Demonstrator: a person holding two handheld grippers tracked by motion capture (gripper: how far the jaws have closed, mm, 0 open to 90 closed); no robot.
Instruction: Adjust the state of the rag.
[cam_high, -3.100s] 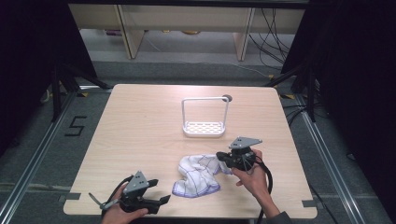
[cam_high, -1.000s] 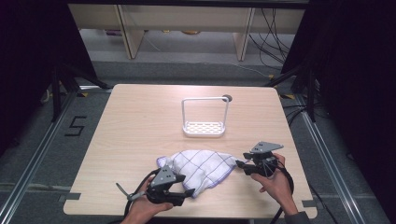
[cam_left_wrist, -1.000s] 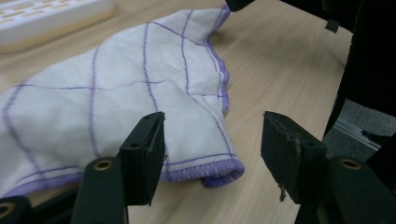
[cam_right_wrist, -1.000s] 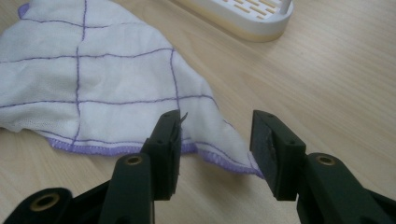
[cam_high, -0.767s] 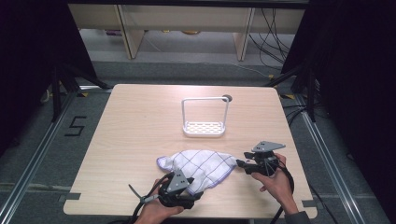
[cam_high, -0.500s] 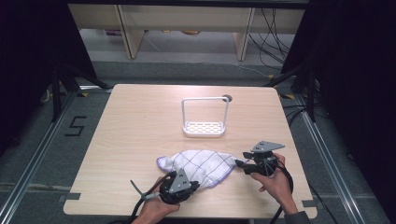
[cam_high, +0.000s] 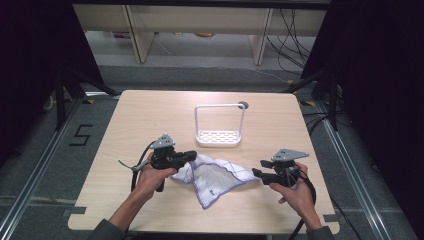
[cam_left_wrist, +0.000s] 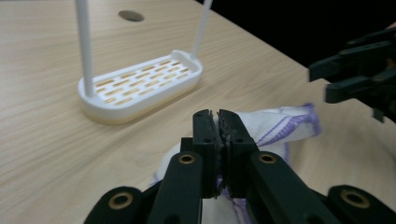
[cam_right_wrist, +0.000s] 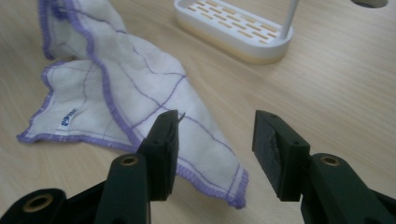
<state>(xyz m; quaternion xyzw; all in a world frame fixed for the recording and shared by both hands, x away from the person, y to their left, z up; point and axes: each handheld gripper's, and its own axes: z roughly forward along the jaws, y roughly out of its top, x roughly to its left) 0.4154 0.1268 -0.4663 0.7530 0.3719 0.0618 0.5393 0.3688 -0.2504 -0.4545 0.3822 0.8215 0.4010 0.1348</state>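
High view shows us the white cloth (cam_high: 215, 177) with purple stitching lying near the desk's front edge, its long axis running left to right and one corner pointing at the front edge. Our left gripper (cam_high: 189, 156) is clenched on the cloth's left end, which bunches and hides behind its jaws. Our right gripper (cam_high: 256, 173) stands released over the right corner. Behind sits a white rack (cam_high: 218, 137).

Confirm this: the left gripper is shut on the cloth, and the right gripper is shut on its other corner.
Not quite. The left gripper is shut on the cloth, but the right gripper is open: the right gripper view shows its jaws apart, with the cloth's corner on the table between them, ungripped.
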